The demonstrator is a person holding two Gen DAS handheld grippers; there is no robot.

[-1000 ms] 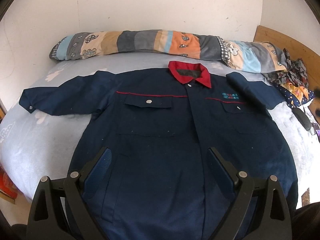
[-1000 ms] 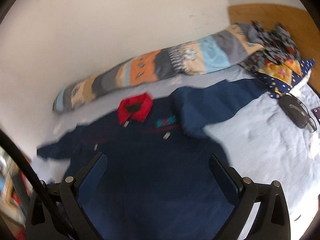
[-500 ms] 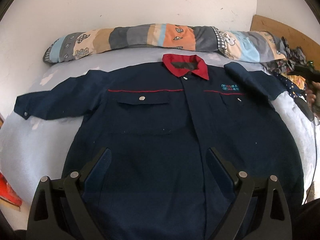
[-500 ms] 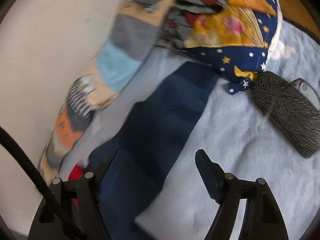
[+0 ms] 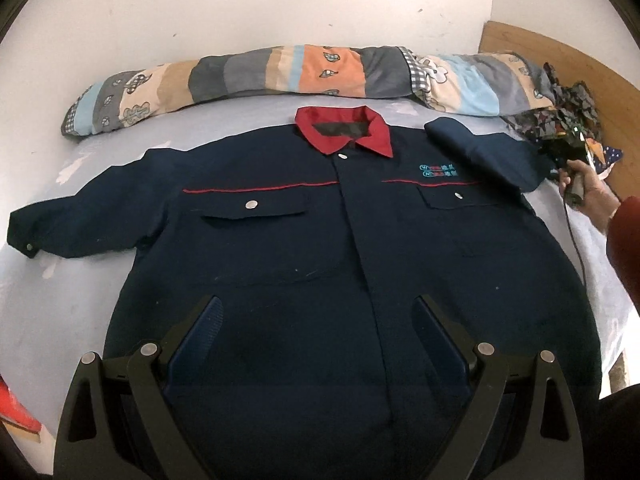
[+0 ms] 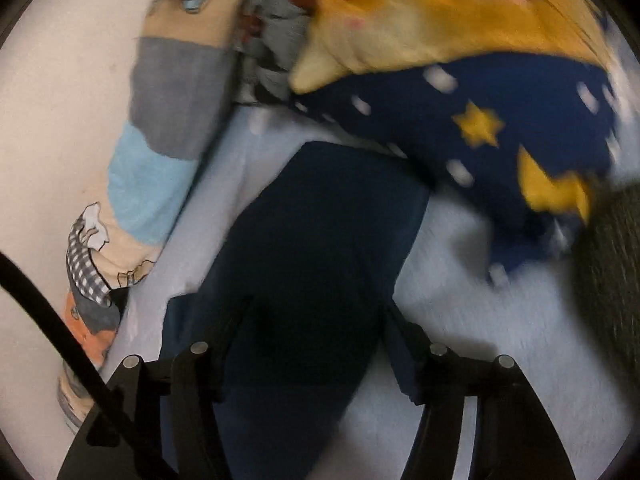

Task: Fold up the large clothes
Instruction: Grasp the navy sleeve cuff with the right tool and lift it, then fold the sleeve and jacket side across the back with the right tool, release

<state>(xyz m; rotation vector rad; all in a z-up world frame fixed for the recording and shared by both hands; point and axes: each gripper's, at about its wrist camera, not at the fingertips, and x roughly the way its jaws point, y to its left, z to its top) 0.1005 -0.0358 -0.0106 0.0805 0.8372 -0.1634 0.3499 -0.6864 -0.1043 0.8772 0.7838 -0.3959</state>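
A navy work jacket [image 5: 320, 248] with a red collar [image 5: 344, 128] lies face up and spread flat on a pale blue bed. My left gripper [image 5: 316, 320] is open and empty, hovering above the jacket's lower front. The jacket's right sleeve [image 6: 312, 240] lies out toward the bed's far right. My right gripper [image 6: 316, 320] is open, low over that sleeve with a finger on each side of it; it also shows in the left wrist view [image 5: 568, 148] at the sleeve's end. The right wrist view is blurred.
A long patchwork bolster [image 5: 304, 76] lies along the wall behind the jacket. A yellow and star-patterned blue cloth pile [image 6: 460, 92] sits just past the sleeve end, with a dark mesh object [image 6: 608, 272] at the right. A wooden headboard [image 5: 560, 56] stands at far right.
My right gripper has swung from over the jacket's front out to the right sleeve and dropped close over it, its fingers narrowing. My left gripper has drifted slightly.
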